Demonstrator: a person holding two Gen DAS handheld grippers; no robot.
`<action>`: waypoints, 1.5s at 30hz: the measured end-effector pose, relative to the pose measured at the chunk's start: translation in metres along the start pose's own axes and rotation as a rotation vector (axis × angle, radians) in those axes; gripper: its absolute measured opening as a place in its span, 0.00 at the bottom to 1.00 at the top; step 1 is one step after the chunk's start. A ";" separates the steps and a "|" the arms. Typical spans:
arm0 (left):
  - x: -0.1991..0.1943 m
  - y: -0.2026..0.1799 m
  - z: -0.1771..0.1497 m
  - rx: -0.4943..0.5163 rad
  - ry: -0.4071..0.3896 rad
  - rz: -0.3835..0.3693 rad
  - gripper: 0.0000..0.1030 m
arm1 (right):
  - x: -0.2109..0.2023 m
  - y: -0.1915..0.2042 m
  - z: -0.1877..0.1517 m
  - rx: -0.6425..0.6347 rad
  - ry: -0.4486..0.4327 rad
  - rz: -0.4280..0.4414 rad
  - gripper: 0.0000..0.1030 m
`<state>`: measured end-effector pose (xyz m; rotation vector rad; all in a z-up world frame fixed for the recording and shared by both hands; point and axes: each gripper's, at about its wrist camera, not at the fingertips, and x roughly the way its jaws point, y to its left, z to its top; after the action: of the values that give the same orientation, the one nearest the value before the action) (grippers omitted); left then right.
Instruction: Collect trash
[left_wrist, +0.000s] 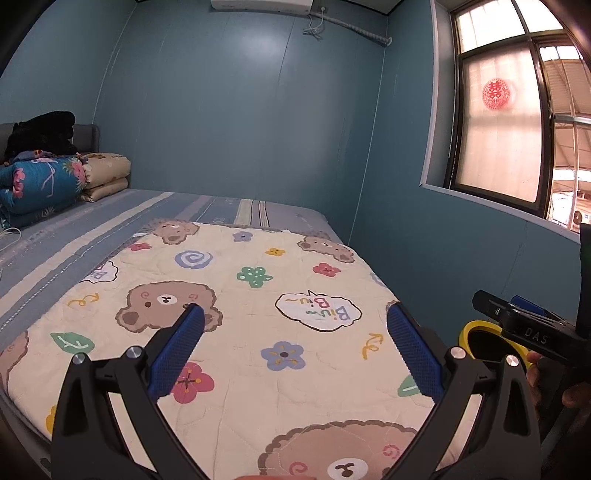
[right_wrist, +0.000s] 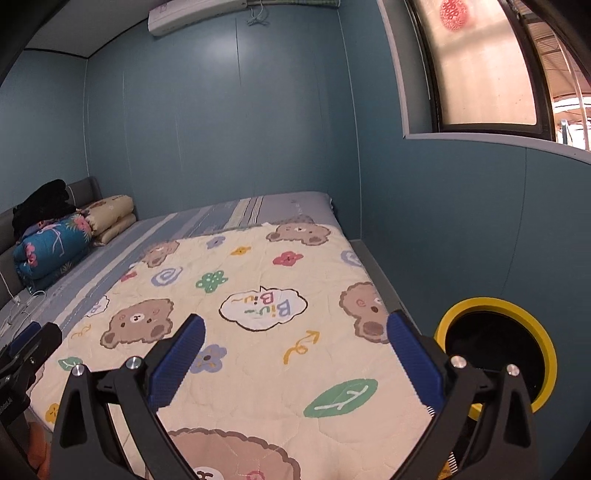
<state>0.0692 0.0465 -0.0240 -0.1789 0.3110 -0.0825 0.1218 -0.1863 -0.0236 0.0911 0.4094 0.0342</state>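
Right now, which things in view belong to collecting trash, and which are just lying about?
Job:
- yellow-rimmed bin beside the bed
- left gripper, open and empty
- right gripper, open and empty
No trash shows on the bed.

Lying about:
- bear quilt
- folded bedding
- black clothes
- white cable

Left gripper and right gripper each have 2 black arms, blue textured pads, silver screws; "DAS" marking at right of frame.
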 end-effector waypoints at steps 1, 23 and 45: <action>-0.004 0.001 0.001 -0.012 -0.005 -0.007 0.92 | -0.002 -0.001 0.000 0.000 -0.012 -0.008 0.93; -0.009 -0.015 0.000 0.022 0.003 0.013 0.92 | -0.008 -0.010 -0.007 0.019 -0.047 -0.030 0.93; -0.005 -0.016 -0.001 0.027 0.010 0.003 0.92 | -0.006 -0.012 -0.011 0.028 -0.033 -0.026 0.93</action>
<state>0.0633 0.0307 -0.0205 -0.1516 0.3198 -0.0845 0.1121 -0.1976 -0.0328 0.1140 0.3783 0.0013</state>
